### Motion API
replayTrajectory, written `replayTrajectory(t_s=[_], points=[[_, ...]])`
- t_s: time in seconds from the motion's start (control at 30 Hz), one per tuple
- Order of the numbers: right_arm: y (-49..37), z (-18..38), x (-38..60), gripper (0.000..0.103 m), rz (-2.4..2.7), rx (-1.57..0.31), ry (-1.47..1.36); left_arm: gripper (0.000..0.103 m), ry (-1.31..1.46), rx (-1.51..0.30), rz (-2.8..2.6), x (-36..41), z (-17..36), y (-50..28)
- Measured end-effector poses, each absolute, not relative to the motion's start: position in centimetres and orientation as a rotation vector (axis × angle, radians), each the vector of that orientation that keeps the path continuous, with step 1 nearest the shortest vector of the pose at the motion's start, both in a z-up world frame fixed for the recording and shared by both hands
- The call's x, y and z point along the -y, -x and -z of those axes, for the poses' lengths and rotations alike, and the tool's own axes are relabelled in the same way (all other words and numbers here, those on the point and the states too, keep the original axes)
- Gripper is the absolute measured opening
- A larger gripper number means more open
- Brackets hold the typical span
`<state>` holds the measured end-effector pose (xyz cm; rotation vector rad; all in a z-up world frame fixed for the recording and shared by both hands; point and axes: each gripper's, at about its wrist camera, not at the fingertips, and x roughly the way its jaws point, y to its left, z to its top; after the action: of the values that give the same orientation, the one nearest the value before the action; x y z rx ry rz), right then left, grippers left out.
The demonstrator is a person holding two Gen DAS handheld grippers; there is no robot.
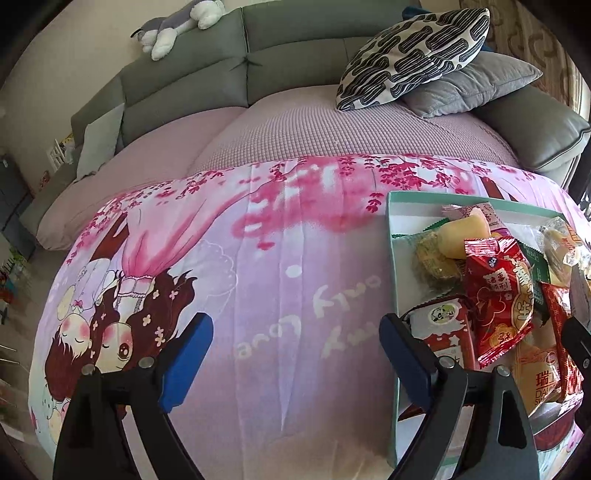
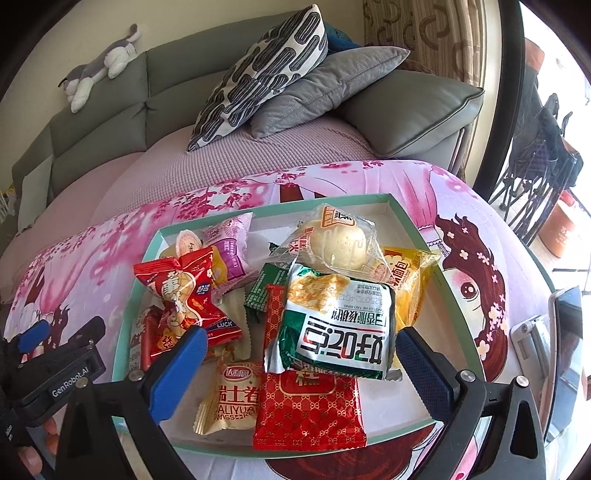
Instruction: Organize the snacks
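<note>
Both grippers (left (image 1: 295,354), right (image 2: 301,363)) gaping, empty; snacks heaped in tray (image 2: 406,218); cushions (image 2: 266,70) behind.

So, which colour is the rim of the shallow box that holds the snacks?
The shallow box's rim is pale mint green, inside white; the right wrist view shows it best.

Setting: a home living room. A grey sectional sofa (image 1: 207,74) runs along a cream wall, its seat under a lilac waffle-weave throw (image 1: 295,129). A plush cat (image 2: 99,66) lies on the sofa back. A black-and-white patterned cushion (image 1: 413,55) leans on a grey cushion (image 2: 325,85) at the armrest end. Patterned curtains (image 2: 443,33) hang at a bright window. A cartoon-print pink bedsheet (image 1: 258,277) covers the work surface.
</note>
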<state>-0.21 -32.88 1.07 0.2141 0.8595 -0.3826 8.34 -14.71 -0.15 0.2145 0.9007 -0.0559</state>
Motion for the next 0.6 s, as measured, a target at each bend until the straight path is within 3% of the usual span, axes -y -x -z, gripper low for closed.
replayTrajectory(t_s=[0.6], points=[[0.7, -1.7, 30.6, 0.103, 0.392, -0.868, -0.112, 0.092, -0.243, -0.943, 0.007, 13.1, 0.7, -7.2]])
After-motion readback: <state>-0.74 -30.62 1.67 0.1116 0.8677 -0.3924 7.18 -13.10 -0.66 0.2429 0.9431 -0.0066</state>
